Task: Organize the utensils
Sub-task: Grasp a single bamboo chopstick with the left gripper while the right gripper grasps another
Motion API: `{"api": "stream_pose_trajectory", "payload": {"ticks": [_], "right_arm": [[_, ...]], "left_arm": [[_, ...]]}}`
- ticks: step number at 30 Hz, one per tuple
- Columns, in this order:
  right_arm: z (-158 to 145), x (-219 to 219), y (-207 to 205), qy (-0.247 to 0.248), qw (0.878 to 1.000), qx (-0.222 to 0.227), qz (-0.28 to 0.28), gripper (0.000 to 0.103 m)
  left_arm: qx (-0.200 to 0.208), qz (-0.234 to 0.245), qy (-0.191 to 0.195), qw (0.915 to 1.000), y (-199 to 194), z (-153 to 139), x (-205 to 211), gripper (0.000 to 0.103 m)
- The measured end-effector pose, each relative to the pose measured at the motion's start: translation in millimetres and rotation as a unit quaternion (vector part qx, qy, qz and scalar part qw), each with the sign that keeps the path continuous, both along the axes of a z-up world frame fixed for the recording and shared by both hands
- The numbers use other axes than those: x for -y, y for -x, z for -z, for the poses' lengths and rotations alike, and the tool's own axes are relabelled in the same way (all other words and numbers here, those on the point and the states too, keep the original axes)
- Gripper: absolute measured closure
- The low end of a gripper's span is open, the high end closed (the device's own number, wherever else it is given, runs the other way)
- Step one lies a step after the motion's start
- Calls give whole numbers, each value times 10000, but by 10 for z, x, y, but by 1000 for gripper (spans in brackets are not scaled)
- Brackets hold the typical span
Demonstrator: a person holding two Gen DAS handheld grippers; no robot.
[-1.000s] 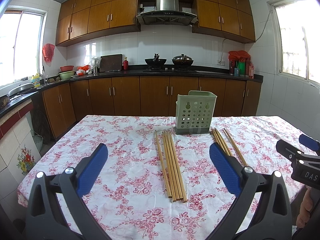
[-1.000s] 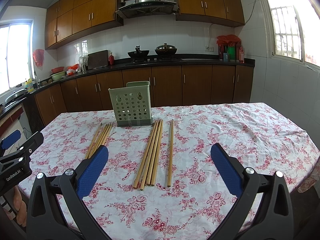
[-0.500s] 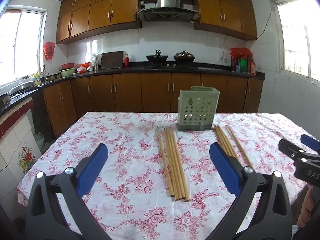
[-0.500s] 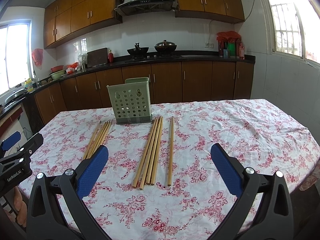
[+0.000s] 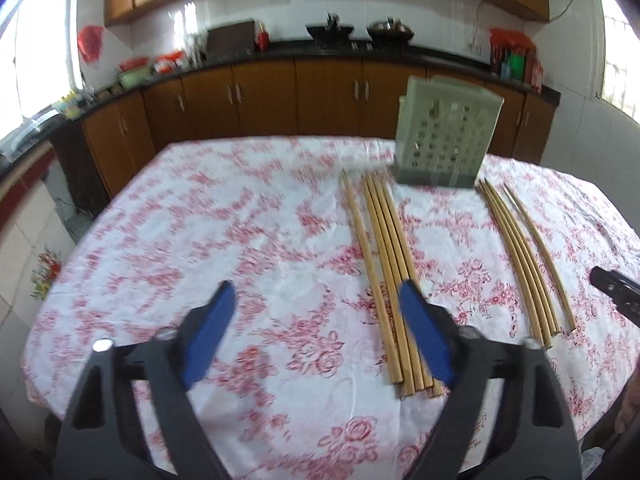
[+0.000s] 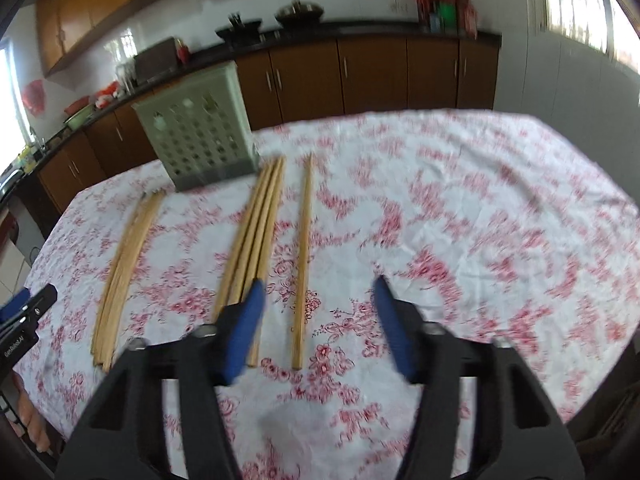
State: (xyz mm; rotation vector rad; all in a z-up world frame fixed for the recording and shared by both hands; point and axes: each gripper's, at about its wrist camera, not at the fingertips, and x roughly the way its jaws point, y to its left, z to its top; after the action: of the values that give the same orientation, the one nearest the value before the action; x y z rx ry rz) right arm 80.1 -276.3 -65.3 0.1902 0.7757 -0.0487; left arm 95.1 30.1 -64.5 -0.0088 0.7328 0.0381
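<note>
Both views are smeared with motion blur, yet the layout reads clearly. The left claw is released, its blue pads spread wide and holding nothing, and it hangs over the near part of the tabletop with its floral cloth. A loose bundle of chopsticks lies just ahead of it; the near ends of these sticks run beside and partly behind its right-hand pad, so the bundle sits toward that pad's side, not centred in the gap. A second bundle of chopsticks lies further to the right, well apart from this claw. The green perforated utensil holder stands upright at the far ends of both groups. The right claw is likewise released and empty. A single chopstick lies on the cloth within its gap, nearer its left-hand pad, with the near end short of the claw's body. The neighbouring bundle disappears behind that left-hand pad. Whether either claw touches the sticks cannot be told.
</note>
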Motion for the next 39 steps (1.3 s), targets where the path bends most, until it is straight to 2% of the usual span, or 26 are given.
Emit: {"api": "stream_pose_trajectory", "payload": {"ticks": [3, 6, 10, 13, 20, 22, 24, 29, 34, 39], "right_arm": [[96, 14, -153, -110, 9997, -191, -59, 65], [154, -35, -272, -72, 9992, -353, -185, 69], [235, -101, -378, 20, 9985, -472, -294, 70], [271, -104, -385, 100, 9982, -497, -314, 73], [276, -177, -406, 443, 9970, -505, -382, 76], [279, -192, -410, 532, 9966, -491, -395, 82], [282, -193, -413, 493, 9967, -458, -452, 92], [276, -131, -507, 512, 9965, -485, -456, 95], [270, 52, -693, 491, 9974, -498, -199, 95], [275, 142, -780, 470, 9978, -467, -98, 95]], "left_arm": [[-285, 180, 287, 9990, -173, 104, 4, 41], [-466, 297, 387, 9977, -292, 183, 38, 51], [-690, 483, 497, 9952, -419, 275, 85, 64], [-825, 569, 413, 9941, -472, 342, 141, 73], [-927, 630, 229, 9934, -494, 415, 183, 79], [-920, 602, 145, 9938, -501, 416, 184, 88], [-908, 553, 89, 9943, -528, 420, 159, 94], [-909, 426, 38, 9949, -677, 416, 24, 94], [-871, 216, 1, 9960, -862, 414, -156, 94], [-862, 226, 112, 9960, -910, 411, -218, 93]]}}
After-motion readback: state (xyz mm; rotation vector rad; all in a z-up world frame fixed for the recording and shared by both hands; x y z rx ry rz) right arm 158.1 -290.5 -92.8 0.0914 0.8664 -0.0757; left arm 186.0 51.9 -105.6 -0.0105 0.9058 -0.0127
